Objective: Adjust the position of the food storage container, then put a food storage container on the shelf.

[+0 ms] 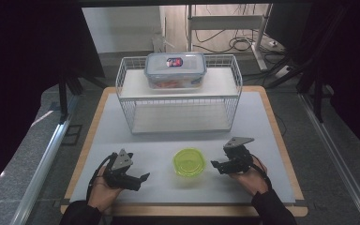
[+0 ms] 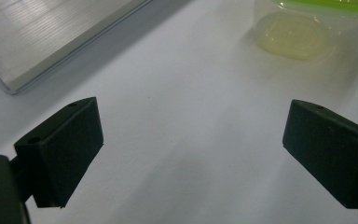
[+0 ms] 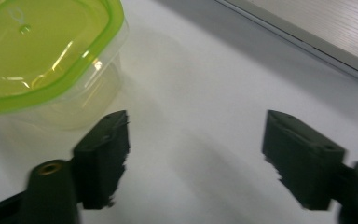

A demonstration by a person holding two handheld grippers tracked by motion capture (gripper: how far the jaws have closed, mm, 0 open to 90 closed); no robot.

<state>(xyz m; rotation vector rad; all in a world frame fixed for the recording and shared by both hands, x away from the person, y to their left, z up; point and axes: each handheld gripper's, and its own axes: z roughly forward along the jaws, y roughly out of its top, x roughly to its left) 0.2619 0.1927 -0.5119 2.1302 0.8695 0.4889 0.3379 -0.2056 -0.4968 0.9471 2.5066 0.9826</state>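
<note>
As I read the high view, the green-lidded tub [image 1: 189, 162] sits on the white mat [image 1: 262, 117] between my two tongs, touching neither. My left gripper [image 1: 143, 177] lies near the tub's left side and my right gripper [image 1: 214, 164] just beside its right side, both with jaws spread and empty. I judge the step in hand to be closing in on the tub; to do it well I keep each tool low and level and bring the pads to the clear wall below the lid rim. Behind the tub stands a wire rack [image 1: 180, 96], well apart, with a clear lidded box [image 1: 175, 70] on its top shelf; nothing lies between tongs and tub.

Left gripper view: the jaws stand wide apart over bare mat, with the tub at the upper right, ahead and off the centre line. I should swing right before closing. The rack's shelf edge [image 2: 51, 42] crosses the upper left.

Right gripper view: the jaws are wide and hold nothing; the tub [image 3: 42, 60] lies at the upper left, near the left jaw yet outside the gap. The rack's base [image 3: 317, 32] runs along the upper right.
</note>
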